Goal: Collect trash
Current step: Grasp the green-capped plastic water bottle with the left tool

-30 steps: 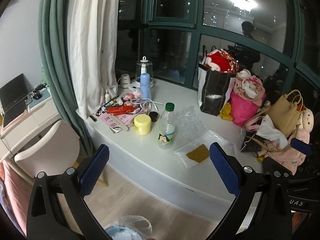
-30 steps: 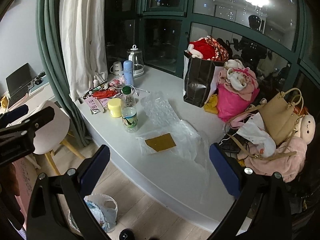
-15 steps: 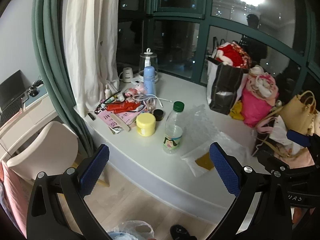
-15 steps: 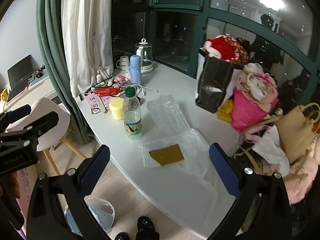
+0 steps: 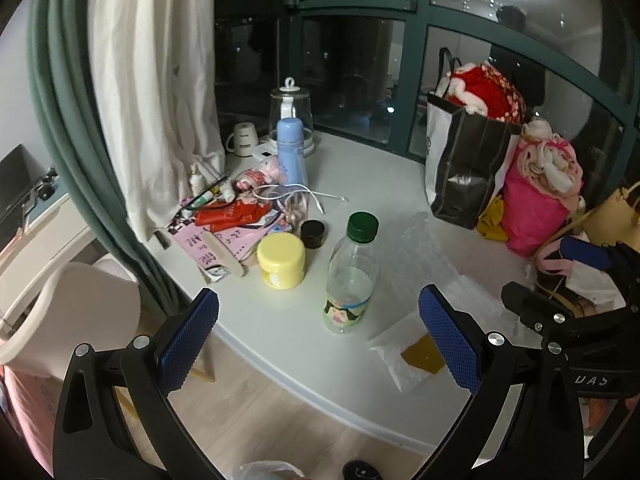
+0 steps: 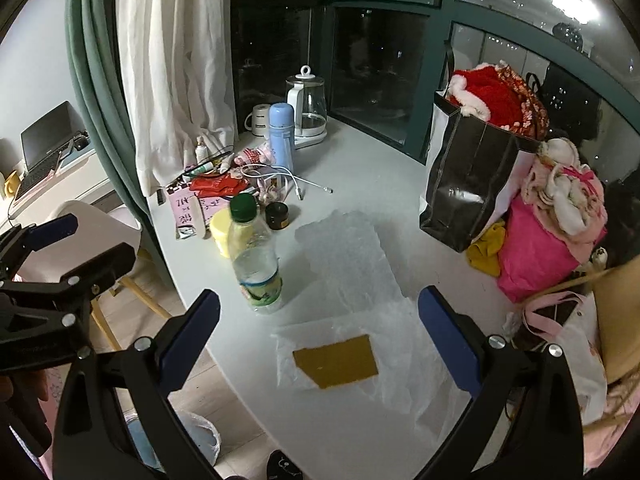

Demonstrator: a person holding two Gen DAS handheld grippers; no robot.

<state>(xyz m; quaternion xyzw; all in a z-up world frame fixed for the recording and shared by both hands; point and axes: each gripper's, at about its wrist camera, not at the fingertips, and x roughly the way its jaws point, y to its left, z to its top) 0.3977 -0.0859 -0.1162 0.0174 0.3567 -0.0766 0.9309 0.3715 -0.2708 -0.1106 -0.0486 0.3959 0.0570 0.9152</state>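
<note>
Both grippers hover wide open over the trash at the near edge of the white ledge.

We see the plastic bottle standing upright near the ledge's front edge, green cap on, nearly empty, so we judge it trash. Just beside it lie the clear plastic wrap and a flat plastic bag with a brown card inside, spread loose where they were dropped. Our left gripper frames the bottle, fingers spread, nothing held; our right gripper hangs over the card, equally spread and empty. Below us on the floor waits the trash bag, handy for drops. Further back, the yellow jar, blue flask and kettle look like keepers.
</note>
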